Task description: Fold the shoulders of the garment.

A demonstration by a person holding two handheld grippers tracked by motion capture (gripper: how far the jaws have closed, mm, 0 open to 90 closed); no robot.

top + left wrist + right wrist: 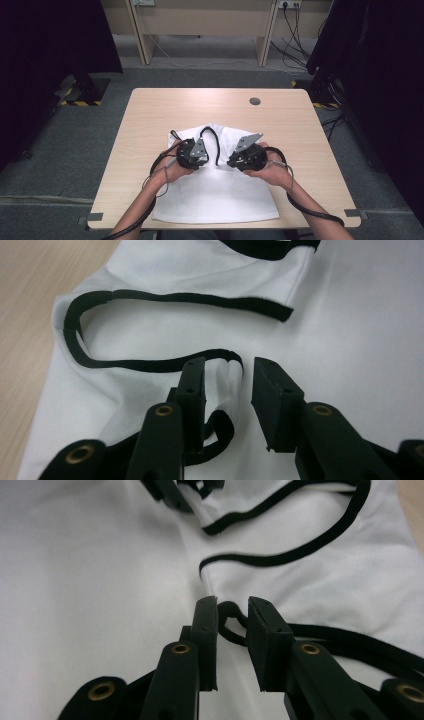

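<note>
While the white top (215, 192) is lying partly folded on the counter (150, 107), both grippers, left (227, 390) and right (232, 630), are hovering with jaws narrowly parted around its black trim (165, 297), gripping nothing, and further folding seems left.

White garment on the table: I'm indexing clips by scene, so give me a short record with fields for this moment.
item: white garment with black trim, lying on the table
layout: body spread flat toward the person, trimmed end bunched at the far side
left gripper: jaws apart, a fold of trimmed cloth between them, not pinched
right gripper: jaws apart, a loop of black trim in the gap
hands: side by side over the garment's upper part
</note>
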